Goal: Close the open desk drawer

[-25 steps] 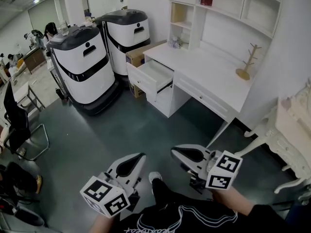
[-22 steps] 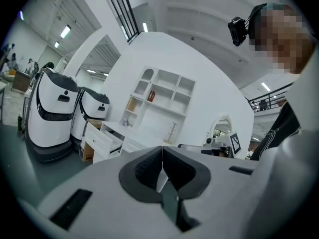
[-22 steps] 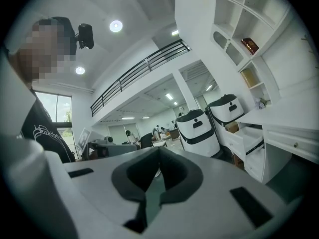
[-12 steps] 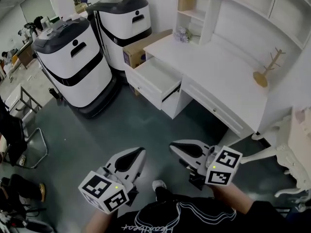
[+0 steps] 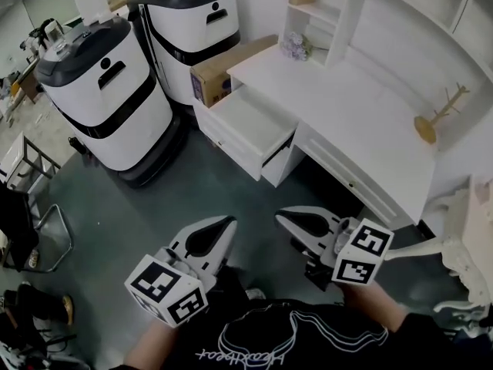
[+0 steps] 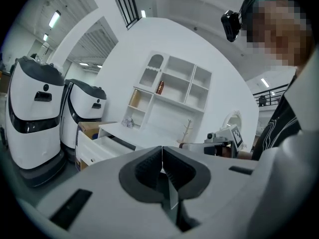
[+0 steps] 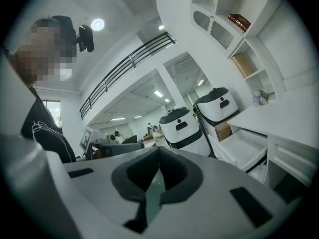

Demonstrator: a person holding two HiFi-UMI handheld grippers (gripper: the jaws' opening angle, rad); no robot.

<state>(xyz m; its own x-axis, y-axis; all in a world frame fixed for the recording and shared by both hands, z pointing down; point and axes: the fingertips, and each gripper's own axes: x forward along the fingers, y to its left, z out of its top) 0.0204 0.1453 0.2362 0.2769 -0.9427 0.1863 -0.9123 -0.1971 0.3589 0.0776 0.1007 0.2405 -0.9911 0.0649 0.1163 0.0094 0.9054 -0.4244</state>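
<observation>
The white desk (image 5: 362, 106) stands at the upper right of the head view. Its top left drawer (image 5: 250, 126) is pulled out towards the grey floor, and I see nothing inside it. My left gripper (image 5: 225, 228) and right gripper (image 5: 283, 217) are held low over the floor, well short of the drawer, both shut with nothing between the jaws. In the left gripper view the shut left gripper (image 6: 162, 152) points towards the drawer (image 6: 99, 146). The right gripper view shows the shut right gripper (image 7: 158, 152) with the drawer (image 7: 244, 148) off to its right.
Two white-and-black robot units (image 5: 104, 91) (image 5: 196, 29) stand left of the desk. A cardboard box (image 5: 219, 72) sits against the drawer side. A wooden stand (image 5: 435, 122) is on the desktop. A black chair (image 5: 19, 222) is far left, white ornate furniture (image 5: 462, 260) at right.
The desk and open drawer have come nearer and lower in the head view as I moved forward. Both grippers keep their shut pose ahead of me.
</observation>
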